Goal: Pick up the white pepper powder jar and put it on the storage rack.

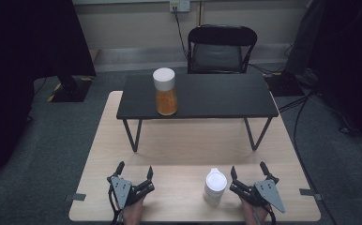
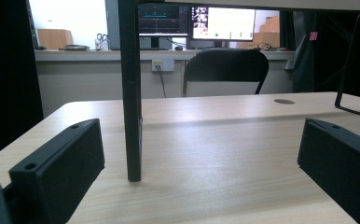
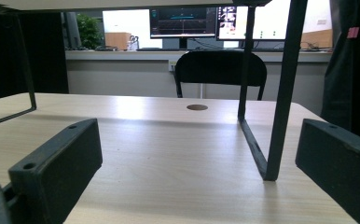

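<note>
Pale wooden table, near edge: both hand-held grippers, left and right, jaws spread, white-lidded cup between.

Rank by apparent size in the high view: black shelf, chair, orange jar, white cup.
1. black shelf
2. chair, though it stands farther off, so its true size is unsure
3. orange jar
4. white cup

A black low metal-legged shelf stands on the light wooden table; behind, a black folding chair and two lit monitors.
</note>
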### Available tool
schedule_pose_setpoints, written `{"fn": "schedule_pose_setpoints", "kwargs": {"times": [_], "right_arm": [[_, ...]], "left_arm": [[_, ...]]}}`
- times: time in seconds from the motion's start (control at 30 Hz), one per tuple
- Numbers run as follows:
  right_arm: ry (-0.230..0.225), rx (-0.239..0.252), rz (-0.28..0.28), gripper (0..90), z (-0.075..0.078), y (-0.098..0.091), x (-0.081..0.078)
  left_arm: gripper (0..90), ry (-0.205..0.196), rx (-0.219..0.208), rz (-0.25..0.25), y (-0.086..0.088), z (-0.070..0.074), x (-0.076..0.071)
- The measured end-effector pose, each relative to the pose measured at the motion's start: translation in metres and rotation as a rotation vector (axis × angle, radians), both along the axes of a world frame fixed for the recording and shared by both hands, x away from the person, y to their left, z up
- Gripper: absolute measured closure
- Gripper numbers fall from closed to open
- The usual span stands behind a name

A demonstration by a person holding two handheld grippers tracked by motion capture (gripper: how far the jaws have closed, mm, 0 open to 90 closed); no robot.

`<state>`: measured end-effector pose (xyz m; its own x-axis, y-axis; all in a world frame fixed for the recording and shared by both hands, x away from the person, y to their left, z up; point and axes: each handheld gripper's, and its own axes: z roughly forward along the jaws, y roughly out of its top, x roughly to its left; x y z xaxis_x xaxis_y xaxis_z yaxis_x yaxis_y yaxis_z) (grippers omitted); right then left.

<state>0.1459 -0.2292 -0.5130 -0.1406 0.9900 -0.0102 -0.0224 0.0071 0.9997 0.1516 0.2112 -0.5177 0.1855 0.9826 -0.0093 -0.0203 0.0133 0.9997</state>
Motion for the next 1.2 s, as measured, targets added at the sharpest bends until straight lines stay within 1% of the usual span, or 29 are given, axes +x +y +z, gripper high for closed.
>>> {"fn": "schedule_pose_setpoints", "kwargs": {"times": [0.13,0.17,0.23,0.33,0.53,0.6,0.7,0.77,0.8,0.87,1.0,1.1,1.17,1.2], "right_arm": [[-0.001,-0.008,0.002,0.0,0.001,0.0,0.0],[-0.005,0.001,0.006,0.0,0.001,0.0,-0.001],[-0.006,0.003,0.012,0.0,0.005,-0.001,-0.002],[-0.018,0.009,0.023,0.0,0.009,-0.002,-0.002],[-0.047,0.02,0.062,0.1,0.026,-0.004,-0.005],[-0.051,0.013,0.071,0.1,0.031,-0.003,-0.006],[-0.052,0.019,0.095,1.1,0.039,-0.004,-0.008],[-0.041,0.04,0.126,1.4,0.045,-0.006,-0.009],[-0.047,0.043,0.138,1.7,0.047,-0.006,-0.01],[-0.056,0.037,0.153,2.1,0.051,-0.004,-0.012],[-0.057,0.033,0.193,3.3,0.059,0.0,-0.017],[-0.053,0.027,0.223,4.2,0.063,0.003,-0.02],[-0.056,0.011,0.232,4.2,0.063,0.006,-0.023],[-0.055,0.012,0.24,4.2,0.063,0.007,-0.024]], "left_arm": [[0.0,0.0,0.0,0.0,0.0,0.0,0.0],[0.0,0.0,0.0,0.0,0.0,0.0,0.0],[0.0,0.0,0.0,0.0,0.0,0.0,0.0],[0.0,0.0,0.0,0.0,0.0,0.0,0.0],[0.0,0.0,0.0,0.0,0.0,0.0,0.0],[0.0,0.0,0.0,0.0,0.0,0.0,0.0],[0.0,0.0,0.0,0.001,0.0,0.0,0.0],[0.0,0.0,0.0,0.001,0.0,0.0,0.0],[0.0,0.0,0.0,0.001,0.0,0.0,0.0],[0.0,0.0,0.0,0.001,0.0,0.0,0.0],[0.1,0.001,0.001,0.001,0.0,0.0,0.0],[0.6,0.001,0.001,0.001,0.0,0.0,0.0],[0.6,0.0,0.0,0.001,0.0,0.0,0.0],[0.6,0.001,0.001,0.001,0.0,0.0,0.0]]}}
